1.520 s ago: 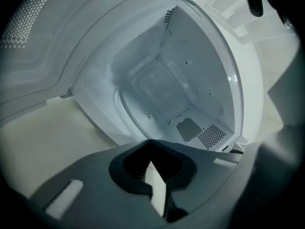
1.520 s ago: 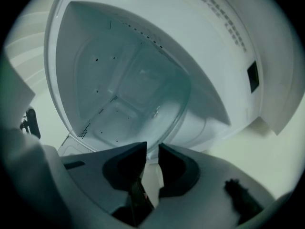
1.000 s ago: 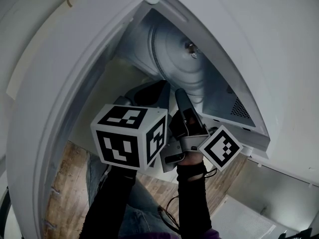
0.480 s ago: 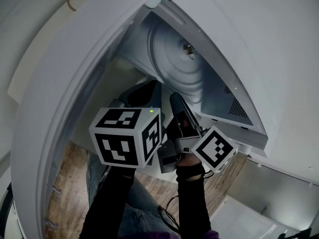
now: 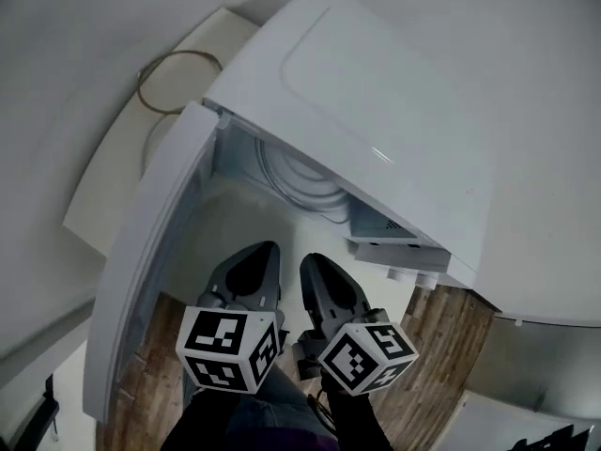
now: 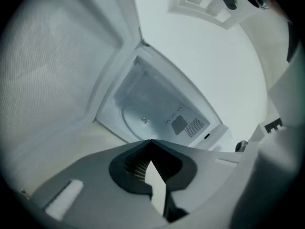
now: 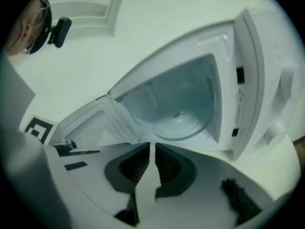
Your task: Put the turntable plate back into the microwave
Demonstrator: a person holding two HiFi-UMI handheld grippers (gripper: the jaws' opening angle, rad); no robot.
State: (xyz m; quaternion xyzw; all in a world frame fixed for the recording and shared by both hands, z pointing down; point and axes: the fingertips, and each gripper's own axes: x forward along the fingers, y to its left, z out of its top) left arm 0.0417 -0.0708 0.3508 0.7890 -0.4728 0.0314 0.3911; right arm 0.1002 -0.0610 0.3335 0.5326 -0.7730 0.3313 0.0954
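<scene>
Head view shows you the white microwave [image 5: 376, 130] filling the middle of the frame. Its door [image 5: 141, 280] is swung wide open down the left side. Wooden floor [image 5: 446, 346] shows at the lower right.

The turntable plate [image 7: 178, 124] lies flat on the floor of the cavity. In the right gripper view it is centred there, with the small hub showing at its middle. From your head camera only pale curved rings peek out under the top edge, probably the plate's rim.

Both tongs sit side by side at the bottom centre of the frame, outside the cavity and well apart from the plate. Your left gripper [image 6: 151, 147] is clenched tight, with nothing between its jaws. Your right gripper [image 7: 152, 149] is closing. Only a narrow slit remains between its jaws, and nothing is in it.

A thin loop of cable [image 5: 178, 78] lies at the upper left.
</scene>
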